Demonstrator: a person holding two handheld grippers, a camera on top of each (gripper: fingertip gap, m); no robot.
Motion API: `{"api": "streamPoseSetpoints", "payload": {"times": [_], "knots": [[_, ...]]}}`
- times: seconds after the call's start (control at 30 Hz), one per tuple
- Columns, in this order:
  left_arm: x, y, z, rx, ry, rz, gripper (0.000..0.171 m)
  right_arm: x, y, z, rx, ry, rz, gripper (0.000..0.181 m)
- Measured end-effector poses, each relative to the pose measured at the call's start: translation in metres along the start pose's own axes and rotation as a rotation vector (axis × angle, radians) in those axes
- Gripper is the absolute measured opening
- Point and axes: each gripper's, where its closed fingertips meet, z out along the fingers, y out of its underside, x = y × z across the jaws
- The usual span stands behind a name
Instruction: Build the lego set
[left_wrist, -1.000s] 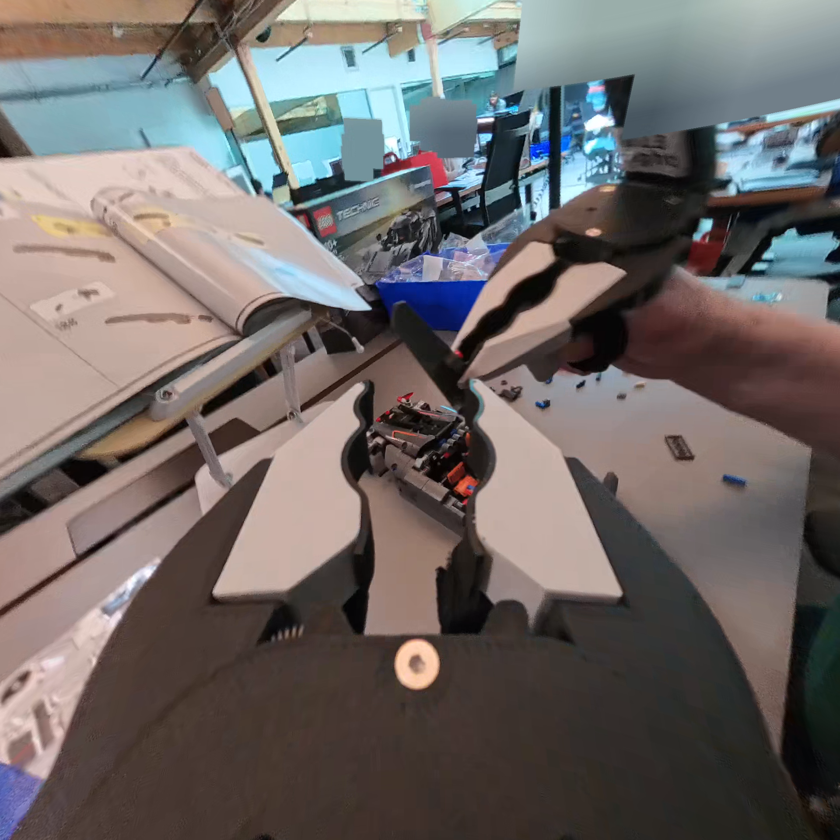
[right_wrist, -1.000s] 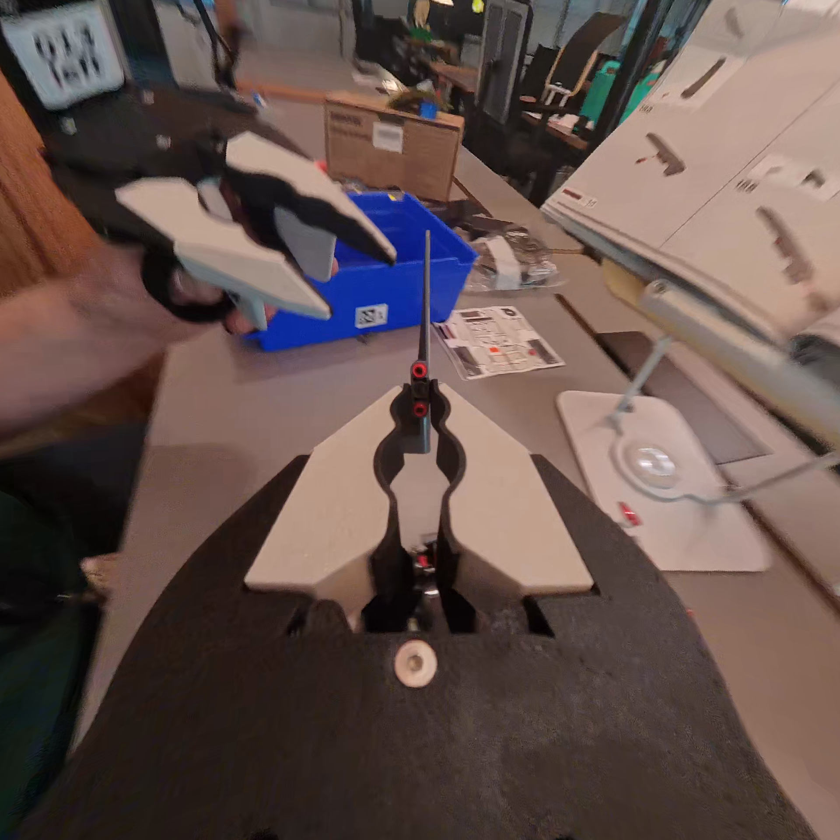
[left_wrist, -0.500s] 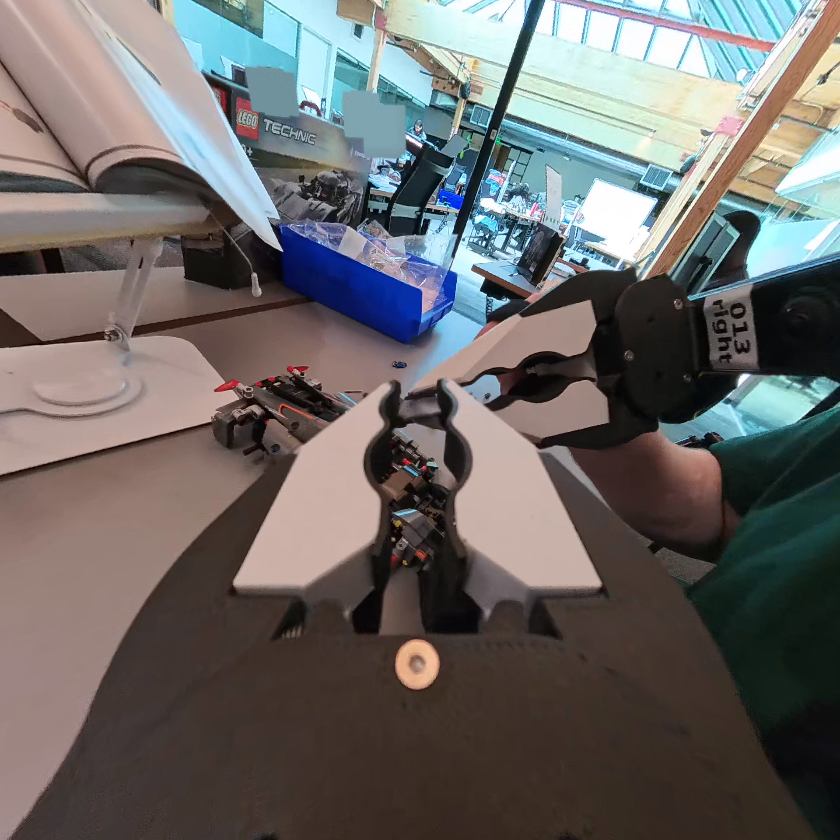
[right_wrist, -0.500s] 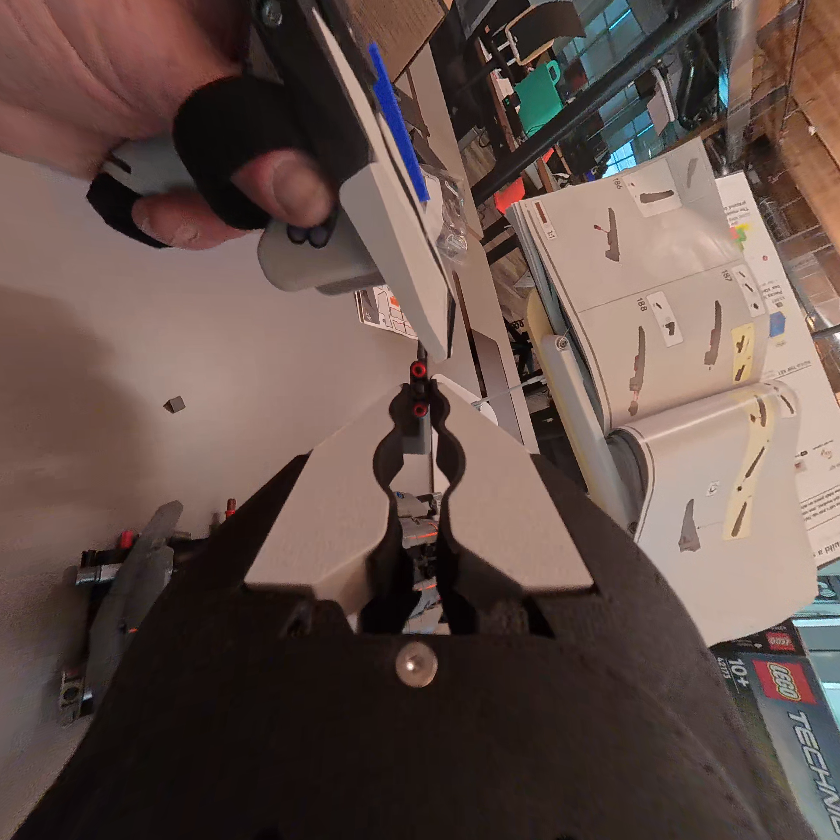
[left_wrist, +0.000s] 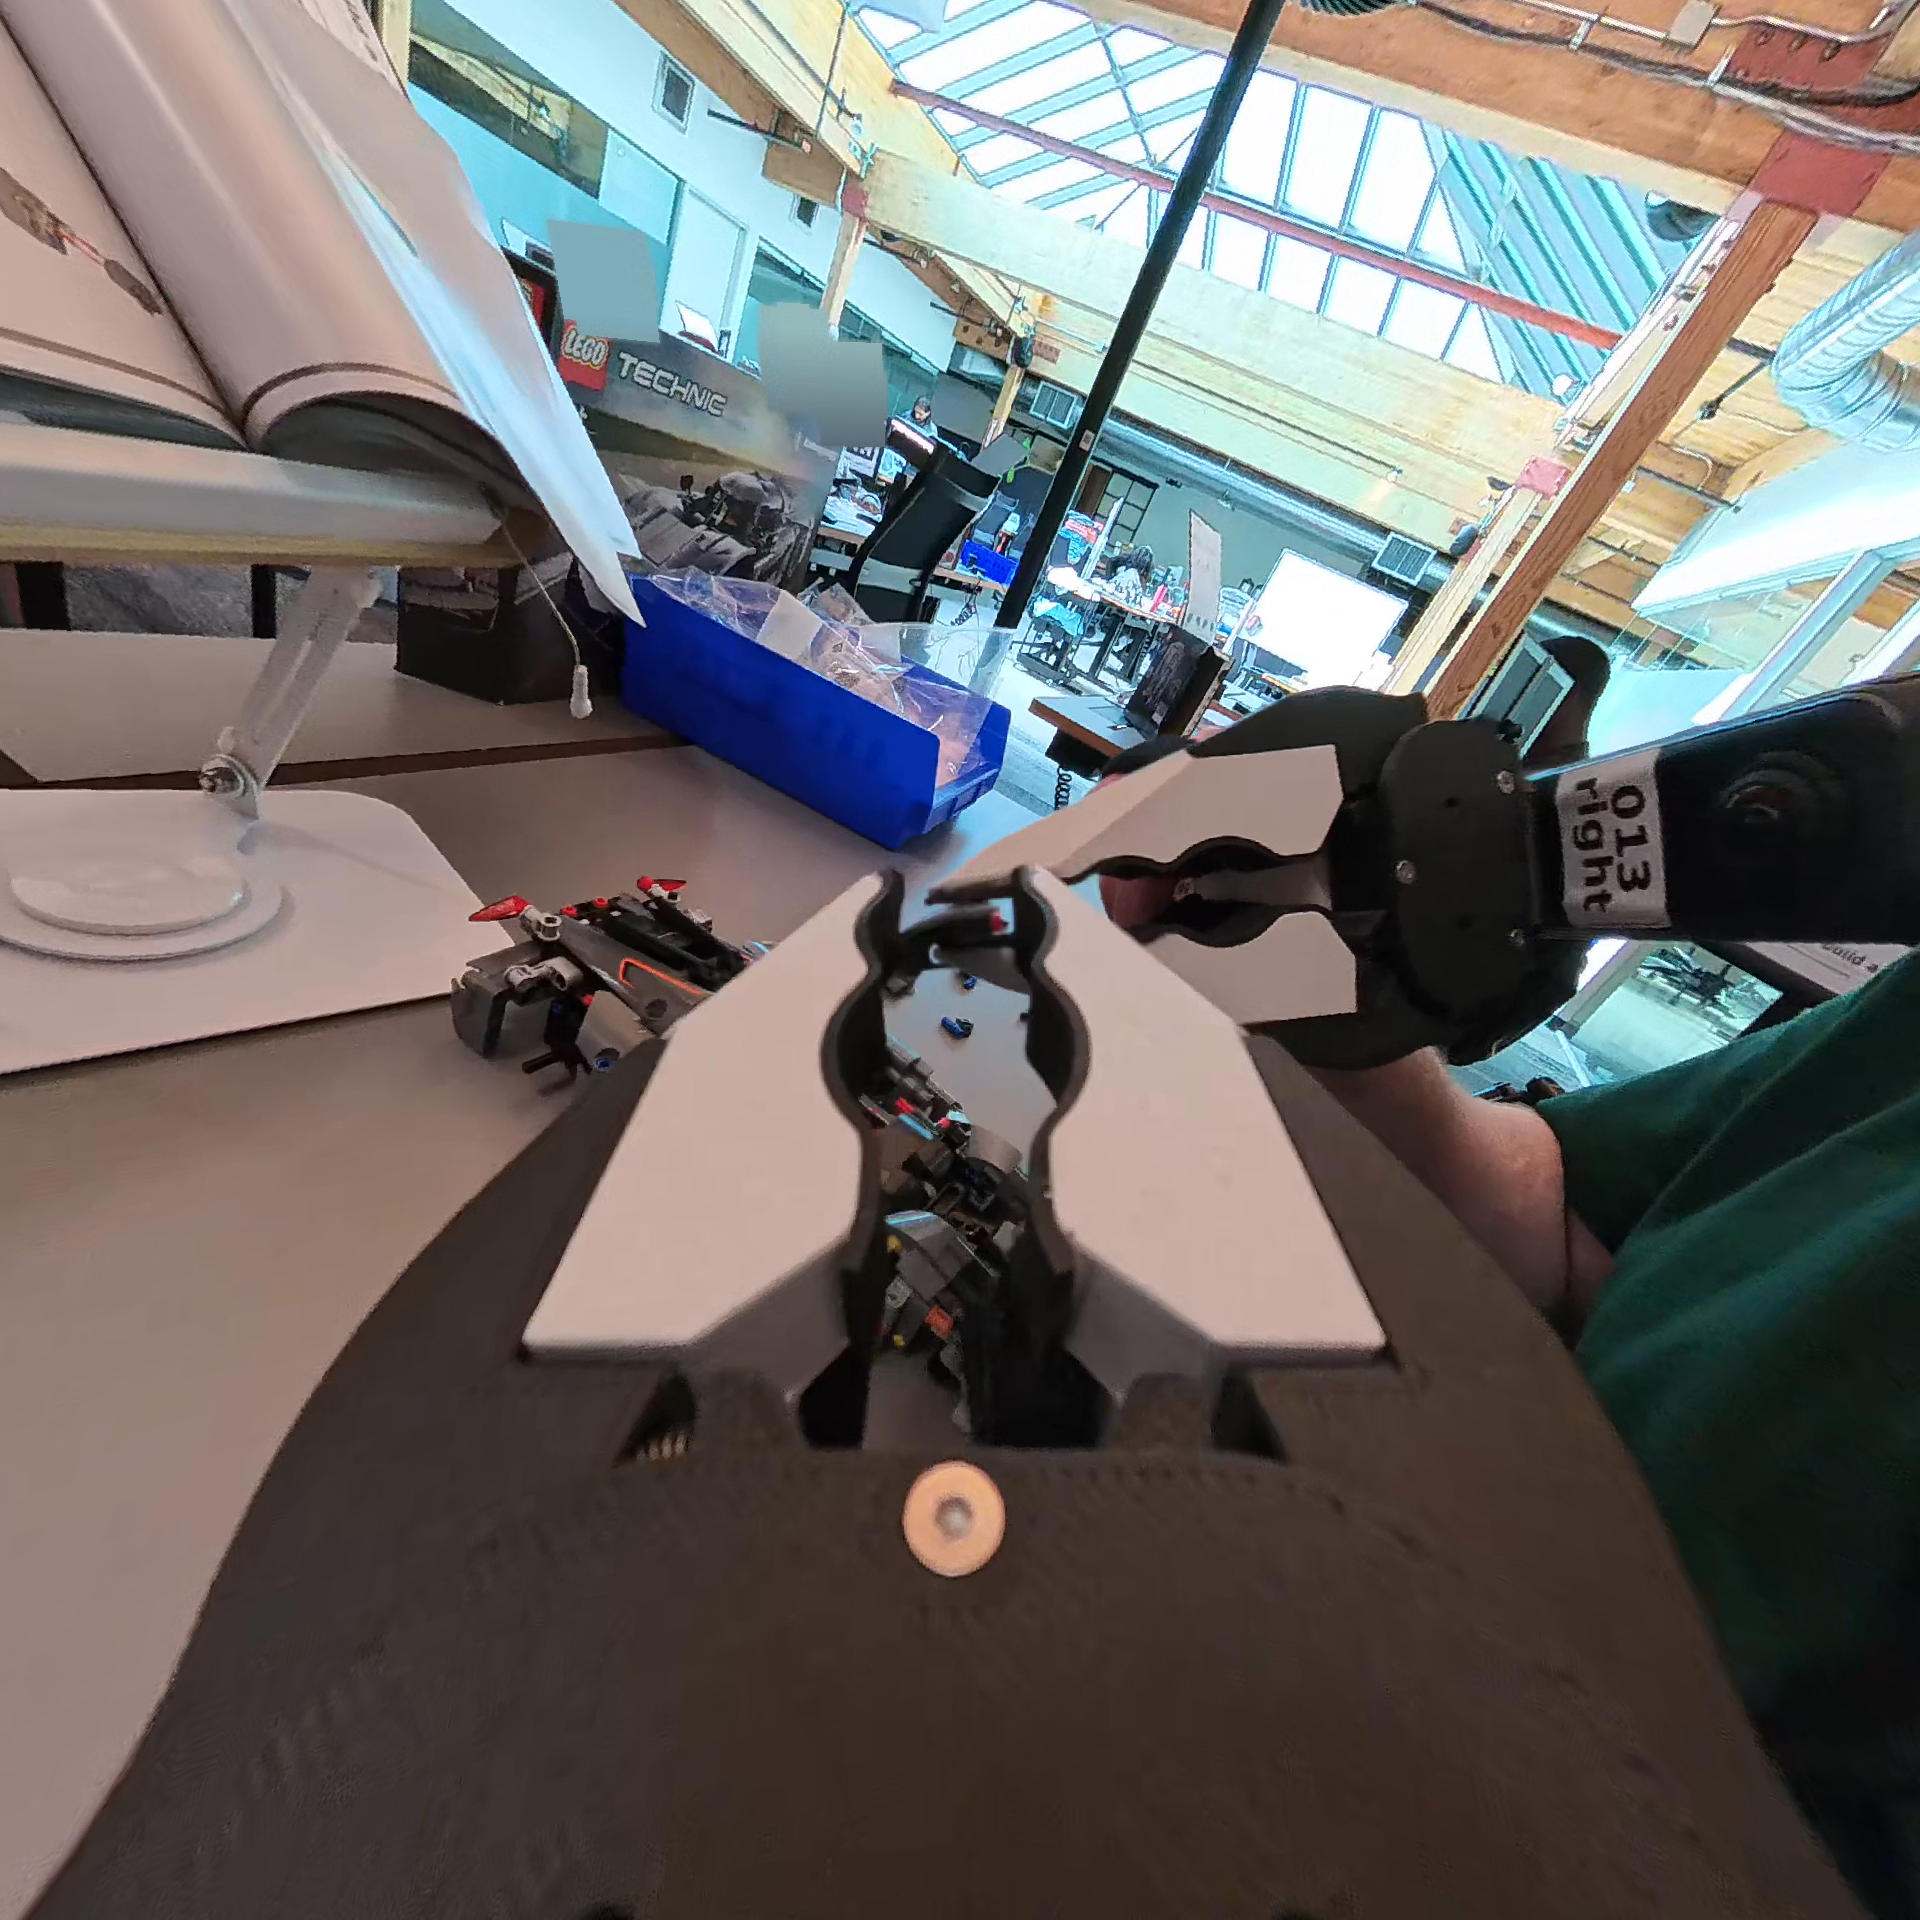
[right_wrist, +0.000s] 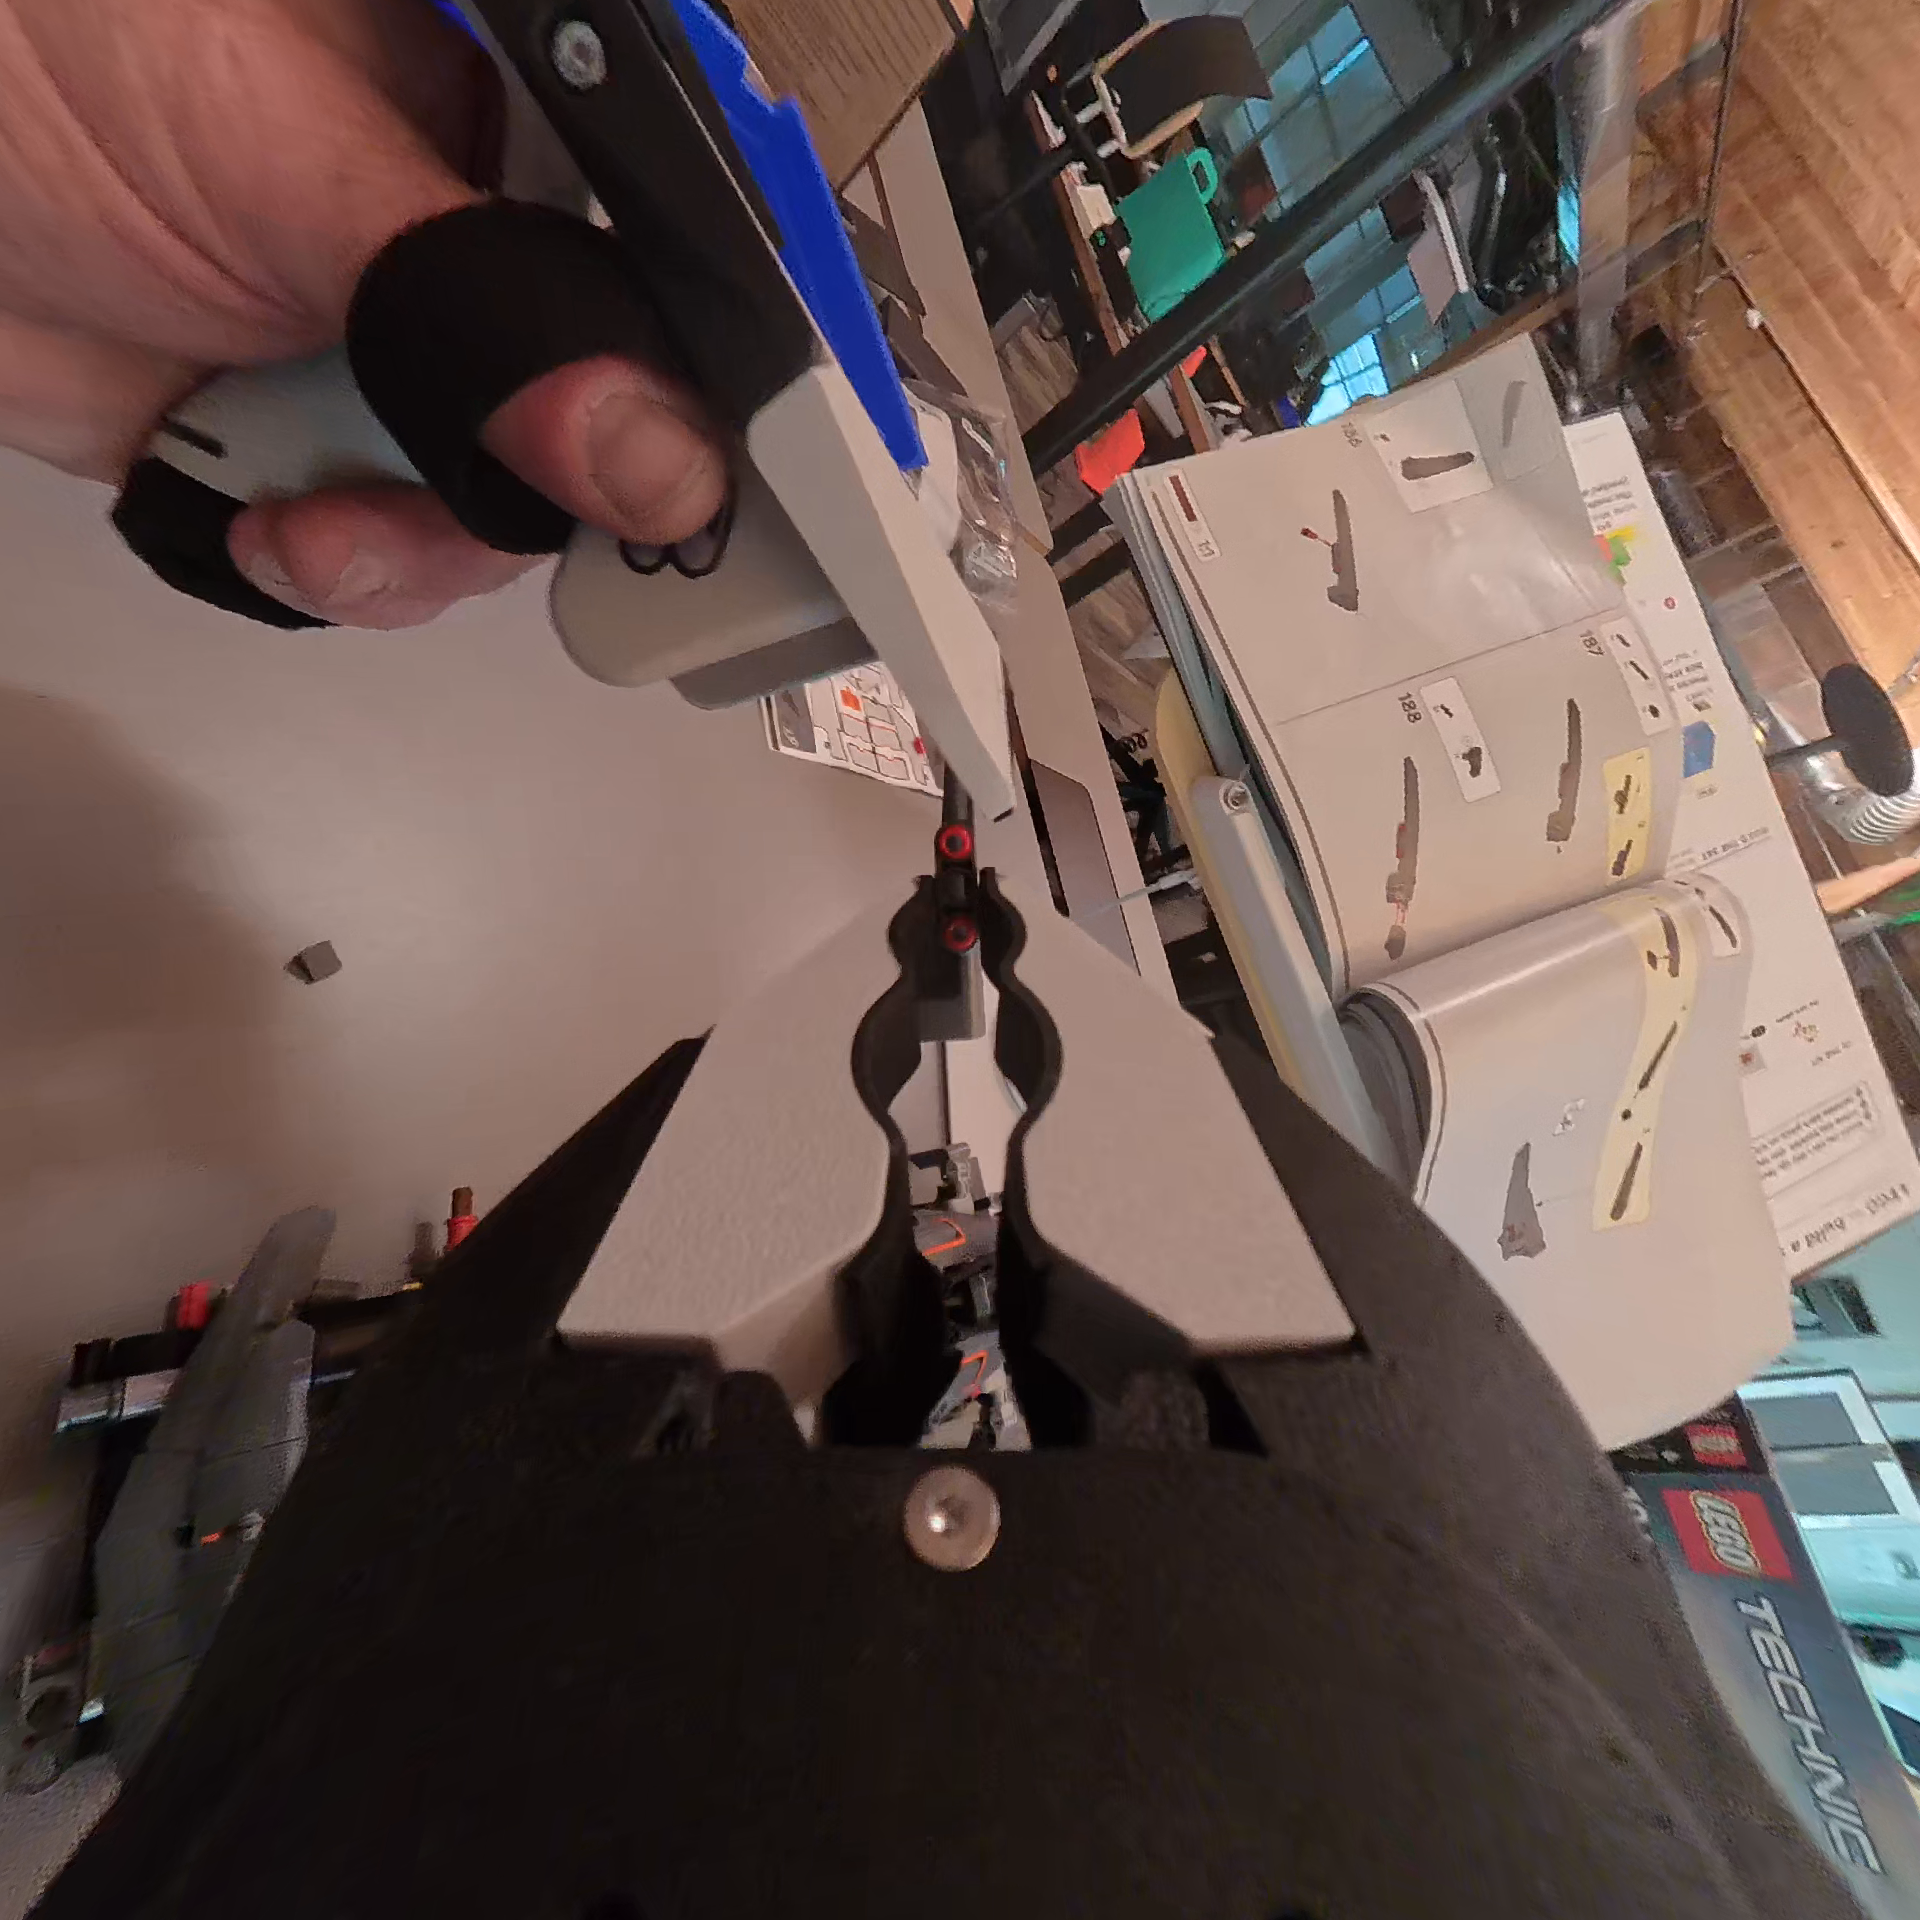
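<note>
Basically: thin Technic part pinched between both tools

Right tool (right_wrist: 951, 914) is clamped on a slim dark lego piece (right_wrist: 951, 987) with two red pins, blade-thin end sticking forward past the tips. Left tool (left_wrist: 956, 899) has its tips nearly together at that same piece's far end; whether it actually pinches it, cannot tell — the contact is tiny and half covered by the right tool's finger. The piece looks light, stiff, hard plastic, smooth, so likely to twist or slip if held only at the thin end; better hold is the thicker grey block near the pins. Below both tools lies the half-built lego model (left_wrist: 603, 977) on the counter (left_wrist: 208, 1195), well short of finished by the look of it. Farther out: instruction book (right_wrist: 1455, 831) on a stand, blue bin (left_wrist: 810, 727) with bags. Model's middle is hidden behind the left tool body; loose bits on the counter are too small to identify.
</note>
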Motion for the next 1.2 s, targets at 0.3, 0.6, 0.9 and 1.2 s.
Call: {"api": "streamPoseSetpoints", "payload": {"times": [0.3,0.6,0.9,1.2], "knots": [[-0.004,0.002,0.003,0.009,0.033,-0.065,0.015,0.001,-0.002,0.002,0.014,0.01,0.013,0.006],[-0.004,-0.012,0.006,0.102,0.134,-0.179,0.015,0.015,0.013,-0.007,0.029,0.031,0.11,0.021],[-0.005,-0.013,0.013,0.14,0.199,-0.279,0.015,0.022,0.02,-0.021,0.08,0.007,0.203,0.03],[-0.003,-0.004,0.016,0.105,0.217,-0.292,0.015,0.009,0.021,-0.014,0.059,-0.029,0.158,0.015]]}}
